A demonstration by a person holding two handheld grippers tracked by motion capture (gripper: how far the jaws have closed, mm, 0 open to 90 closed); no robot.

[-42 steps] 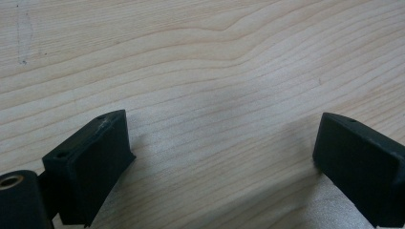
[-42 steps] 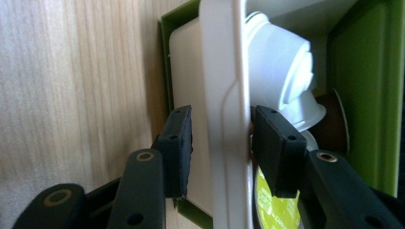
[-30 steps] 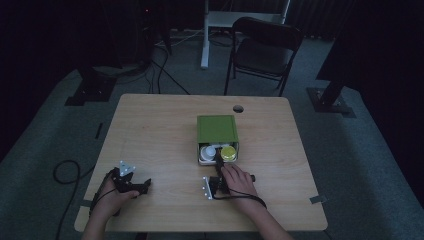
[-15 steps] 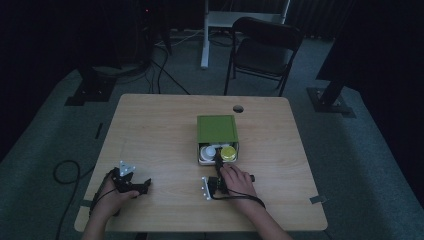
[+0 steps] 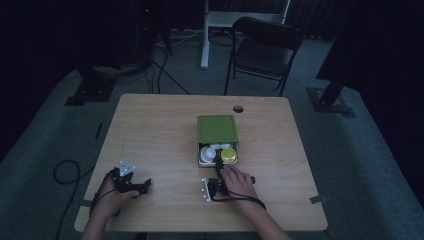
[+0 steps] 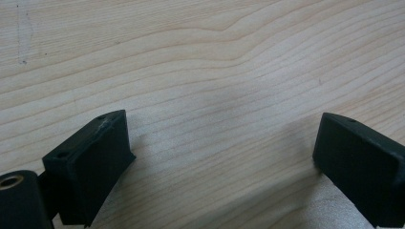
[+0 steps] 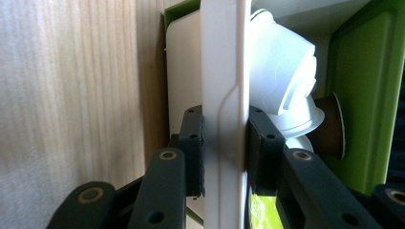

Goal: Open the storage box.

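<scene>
now right claw [image 7: 224, 148] clamped on white drawer front [image 7: 224, 71]; left claw [image 6: 224, 157] released over table [image 6: 191, 57].

Your light wooden table [image 5: 160, 135] carries a green box [image 5: 216, 129] right of centre, its white drawer [image 5: 204, 161] open toward you.

left tool [image 6: 224, 157] jaws wide apart; right tool [image 7: 224, 152] jaws clamped.
</scene>
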